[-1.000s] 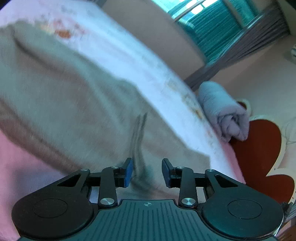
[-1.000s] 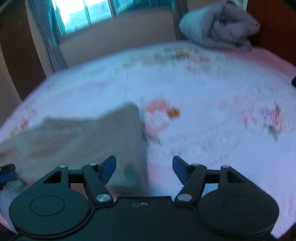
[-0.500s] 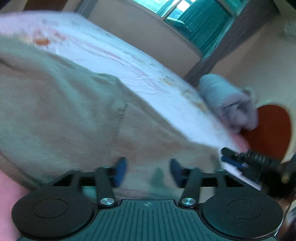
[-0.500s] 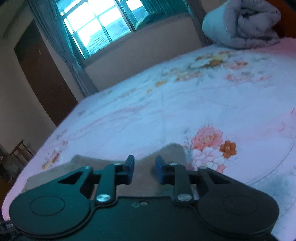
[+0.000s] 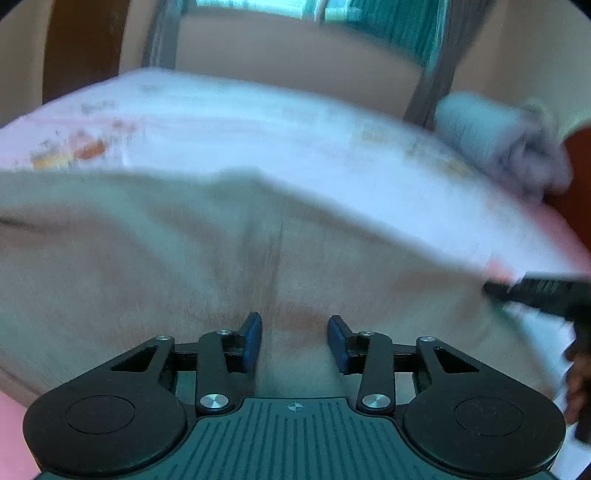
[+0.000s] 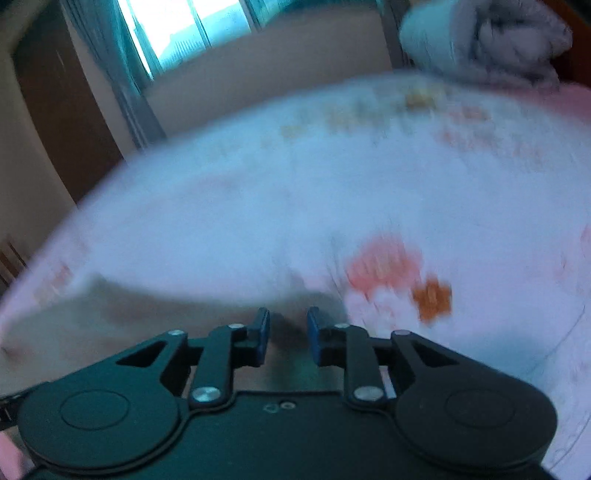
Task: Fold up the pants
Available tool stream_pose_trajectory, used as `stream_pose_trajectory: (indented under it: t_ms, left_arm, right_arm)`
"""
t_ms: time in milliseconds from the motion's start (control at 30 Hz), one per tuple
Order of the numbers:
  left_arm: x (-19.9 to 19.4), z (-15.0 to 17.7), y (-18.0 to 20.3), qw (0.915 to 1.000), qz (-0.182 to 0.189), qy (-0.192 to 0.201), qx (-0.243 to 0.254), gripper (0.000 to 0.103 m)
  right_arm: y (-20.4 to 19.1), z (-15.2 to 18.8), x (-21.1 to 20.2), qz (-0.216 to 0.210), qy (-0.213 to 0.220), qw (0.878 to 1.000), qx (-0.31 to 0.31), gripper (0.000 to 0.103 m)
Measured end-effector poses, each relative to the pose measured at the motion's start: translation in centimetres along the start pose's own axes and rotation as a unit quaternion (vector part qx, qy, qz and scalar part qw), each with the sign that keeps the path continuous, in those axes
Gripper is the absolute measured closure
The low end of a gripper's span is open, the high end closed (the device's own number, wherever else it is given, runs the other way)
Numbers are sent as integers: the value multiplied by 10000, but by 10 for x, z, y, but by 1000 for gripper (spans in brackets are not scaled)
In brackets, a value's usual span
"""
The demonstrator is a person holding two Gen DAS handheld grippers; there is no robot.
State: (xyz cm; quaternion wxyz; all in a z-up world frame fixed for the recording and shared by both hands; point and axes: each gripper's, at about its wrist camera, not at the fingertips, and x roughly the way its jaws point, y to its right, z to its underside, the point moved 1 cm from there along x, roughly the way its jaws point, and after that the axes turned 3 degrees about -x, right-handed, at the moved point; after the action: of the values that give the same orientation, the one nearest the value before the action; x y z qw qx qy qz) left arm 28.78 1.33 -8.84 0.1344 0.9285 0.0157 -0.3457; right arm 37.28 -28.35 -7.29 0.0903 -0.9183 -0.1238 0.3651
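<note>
Beige pants lie spread on a bed with a pale floral sheet. My left gripper is open, low over the pants' near edge, with cloth showing between its blue fingertips. My right gripper is partly closed with a narrow gap, over the pants' right corner; the blur hides whether cloth sits between the pads. The right gripper also shows in the left wrist view at the pants' right edge. Both views are motion-blurred.
A rolled grey blanket lies at the head of the bed by a red-brown headboard. A window with teal curtains and a dark door stand beyond the far bed edge.
My right gripper narrowed from wide open and dropped to the pants' corner. My left gripper swung round to face the pants squarely and opened a little wider. Both cameras are moving.
</note>
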Motion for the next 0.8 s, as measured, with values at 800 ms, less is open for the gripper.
stream_pose_trajectory:
  t_ms: [800]
  left_arm:
    - [-10,-10,4,9992,-81,95,375,50]
  right_arm:
    - [-13,-7,-5,139,71,9987,-488,81]
